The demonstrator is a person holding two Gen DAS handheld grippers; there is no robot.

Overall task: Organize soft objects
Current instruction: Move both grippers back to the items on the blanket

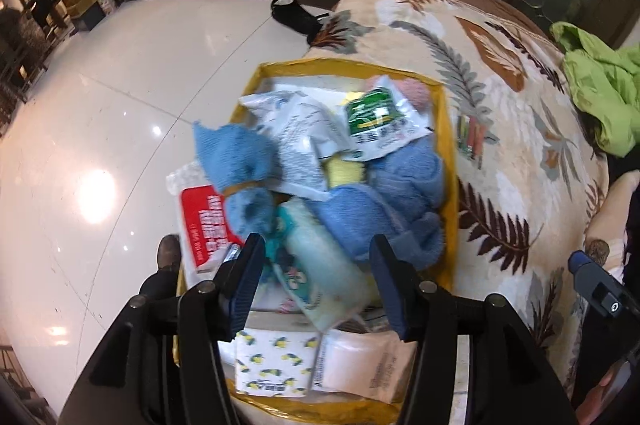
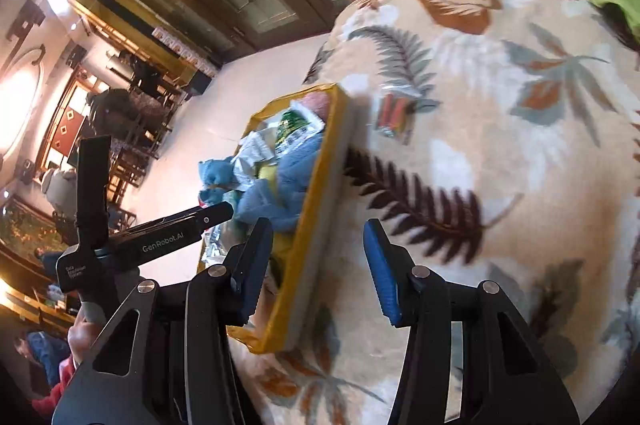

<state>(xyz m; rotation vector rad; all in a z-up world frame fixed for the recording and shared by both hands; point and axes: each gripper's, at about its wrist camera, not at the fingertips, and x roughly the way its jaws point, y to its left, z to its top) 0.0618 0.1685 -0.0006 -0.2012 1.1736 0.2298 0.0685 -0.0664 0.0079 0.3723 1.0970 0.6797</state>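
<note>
Left wrist: the left gripper (image 1: 316, 289), spread and empty, hovers over the box (image 1: 450, 161), already heaped with towels (image 1: 384, 201) and packets (image 1: 378, 123).

Right wrist: the right gripper (image 2: 316, 271), spread, empty, beside the box (image 2: 316, 221); one packet (image 2: 394, 115) lies outside on the blanket (image 2: 500, 145), seemingly left.

1. The yellow-rimmed box (image 2: 316, 201) sits on the leaf-print blanket (image 2: 500, 153), heaped with blue towels (image 2: 276, 197) and packets.
2. The right gripper (image 2: 316, 269), jaws apart and empty, hovers over the box's near rim.
3. The left gripper (image 2: 224, 211) reaches over the box's far side.
</note>
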